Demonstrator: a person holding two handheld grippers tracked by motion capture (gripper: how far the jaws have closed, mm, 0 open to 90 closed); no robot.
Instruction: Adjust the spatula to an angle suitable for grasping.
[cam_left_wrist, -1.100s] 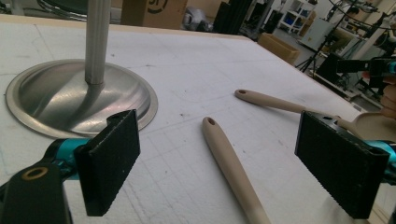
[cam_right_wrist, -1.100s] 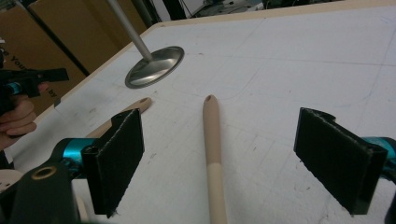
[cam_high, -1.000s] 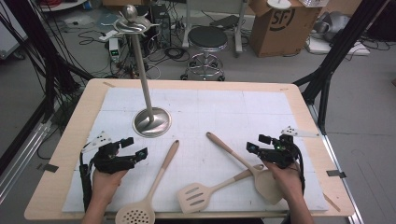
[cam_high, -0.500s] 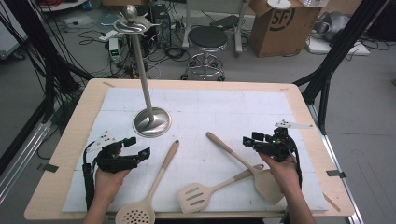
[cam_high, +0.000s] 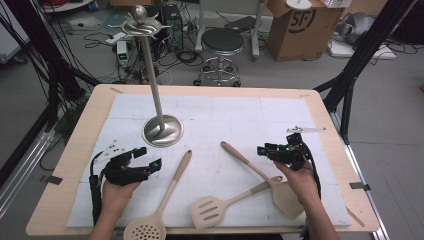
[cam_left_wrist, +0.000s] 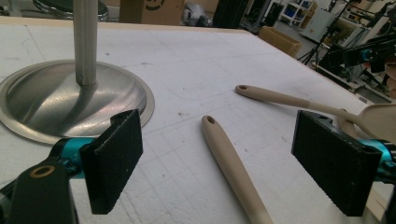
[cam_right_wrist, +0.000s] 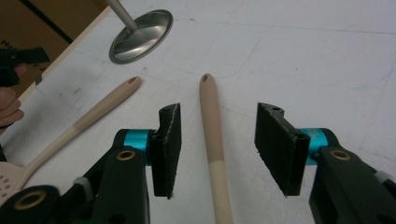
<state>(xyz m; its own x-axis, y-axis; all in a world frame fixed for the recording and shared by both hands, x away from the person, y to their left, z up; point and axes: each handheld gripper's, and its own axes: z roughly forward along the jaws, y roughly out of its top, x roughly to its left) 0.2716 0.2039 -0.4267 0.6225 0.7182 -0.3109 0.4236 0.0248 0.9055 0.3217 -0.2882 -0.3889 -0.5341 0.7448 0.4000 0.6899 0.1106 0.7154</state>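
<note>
Three pale wooden utensils lie on the white mat (cam_high: 220, 120): a perforated skimmer (cam_high: 145, 231), a slotted spatula (cam_high: 210, 210) and a solid spatula (cam_high: 287, 197). My right gripper (cam_high: 264, 149) hangs just over the solid spatula's handle (cam_right_wrist: 212, 126). Its jaws have just been closing and stand half apart on either side of the handle, pads clear of it. At the left, my left gripper (cam_high: 150, 157) rests open beside the skimmer's handle (cam_left_wrist: 229, 163), nothing between its pads (cam_left_wrist: 114, 163).
A steel stand (cam_high: 162, 131) with a tall pole rises at the mat's back left, its base (cam_left_wrist: 60, 100) close ahead of the left gripper. The skimmer's handle (cam_right_wrist: 93, 114) lies left of the right jaws. A stool and boxes stand beyond the table.
The right gripper has shifted left along the solid spatula's handle and its jaws have narrowed around it. The left hand and the utensils have stayed put.
</note>
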